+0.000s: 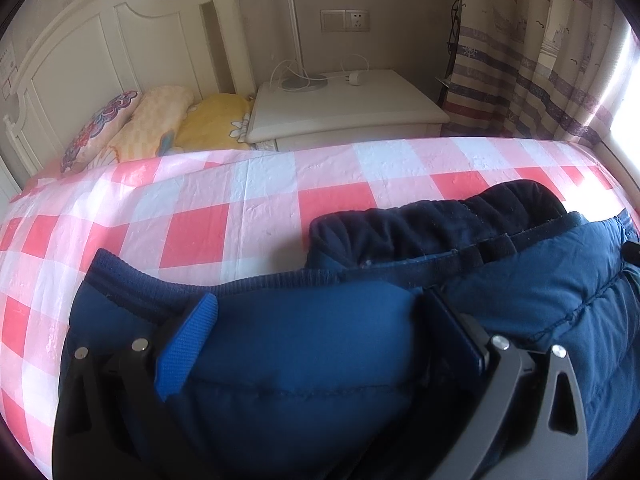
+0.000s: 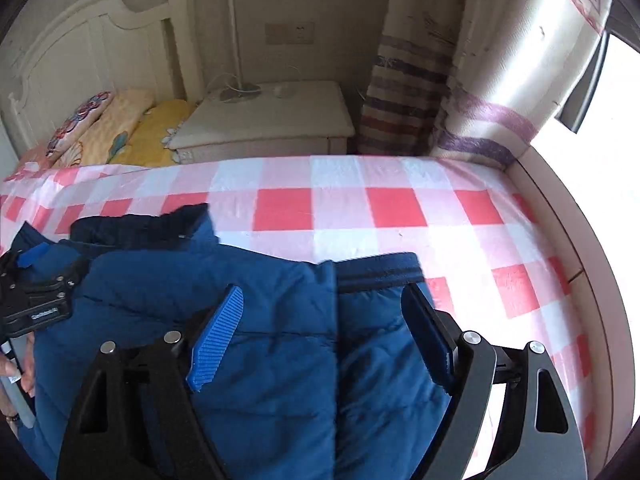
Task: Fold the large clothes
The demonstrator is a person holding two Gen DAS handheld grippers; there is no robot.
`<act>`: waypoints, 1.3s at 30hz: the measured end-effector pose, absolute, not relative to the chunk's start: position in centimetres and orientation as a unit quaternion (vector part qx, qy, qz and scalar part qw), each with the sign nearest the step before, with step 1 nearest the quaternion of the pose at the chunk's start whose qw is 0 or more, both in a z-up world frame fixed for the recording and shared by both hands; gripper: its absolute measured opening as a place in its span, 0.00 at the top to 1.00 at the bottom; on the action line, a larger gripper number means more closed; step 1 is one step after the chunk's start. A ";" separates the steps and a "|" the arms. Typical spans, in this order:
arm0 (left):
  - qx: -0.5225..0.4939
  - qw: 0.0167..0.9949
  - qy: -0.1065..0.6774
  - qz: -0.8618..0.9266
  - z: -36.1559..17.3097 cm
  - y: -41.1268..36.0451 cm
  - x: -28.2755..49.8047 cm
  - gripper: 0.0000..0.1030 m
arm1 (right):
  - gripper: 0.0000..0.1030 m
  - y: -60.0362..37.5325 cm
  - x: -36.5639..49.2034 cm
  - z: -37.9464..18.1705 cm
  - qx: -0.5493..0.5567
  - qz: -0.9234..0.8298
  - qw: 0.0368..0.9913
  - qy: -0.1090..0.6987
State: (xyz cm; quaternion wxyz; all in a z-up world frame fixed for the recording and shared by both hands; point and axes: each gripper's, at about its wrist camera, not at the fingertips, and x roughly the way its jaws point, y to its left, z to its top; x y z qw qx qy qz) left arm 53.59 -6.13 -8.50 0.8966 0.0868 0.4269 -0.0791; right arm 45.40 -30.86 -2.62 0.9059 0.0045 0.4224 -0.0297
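A blue padded jacket (image 1: 304, 356) with a dark fleece collar (image 1: 432, 224) lies folded on the red-and-white checked bed cover (image 1: 200, 208). My left gripper (image 1: 320, 312) is open, its blue-padded fingers (image 1: 188, 344) spread over the jacket's left part near the ribbed hem. In the right wrist view the jacket (image 2: 280, 320) lies under my right gripper (image 2: 324, 316), which is open with its fingers (image 2: 218, 336) on either side of the front seam. The left gripper shows at that view's left edge (image 2: 36, 296).
A white nightstand (image 1: 344, 108) with a lamp base and cable stands beyond the bed. Pillows (image 1: 160, 120) lie by the white headboard (image 1: 100, 52). A striped curtain (image 1: 540, 60) and bright window are at the right. The bed's right edge (image 2: 568, 264) is close.
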 end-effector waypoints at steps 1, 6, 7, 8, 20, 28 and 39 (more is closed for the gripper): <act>0.086 0.897 0.427 -0.079 -8.5 -6.1 53.6 0.01 | 0.20 -29.0 45.6 -2.6 -0.015 -0.008 0.907 0.421; 0.088 0.897 0.426 -0.079 -8.5 -6.2 53.6 0.01 | 0.14 -24.5 47.8 -6.9 -0.064 0.036 0.877 0.475; 0.087 0.897 0.427 -0.079 -8.5 -6.2 53.6 0.01 | 0.13 -25.0 47.9 -7.0 -0.048 0.040 0.876 0.478; 0.084 0.896 0.428 -0.081 -8.4 -6.1 53.6 0.01 | 0.12 -25.4 48.0 -7.2 -0.035 0.044 0.875 0.480; 0.109 0.909 0.396 -0.079 -4.5 -2.5 52.1 0.02 | 0.12 -25.2 47.3 -7.4 -0.033 0.042 0.882 0.468; -0.018 0.887 0.448 -0.105 -6.9 2.8 54.3 0.05 | 0.12 -25.2 47.1 -7.3 -0.032 0.042 0.883 0.466; -0.039 0.891 0.449 -0.050 -7.6 4.3 54.5 0.02 | 0.11 -25.5 47.3 -7.3 -0.007 0.053 0.883 0.466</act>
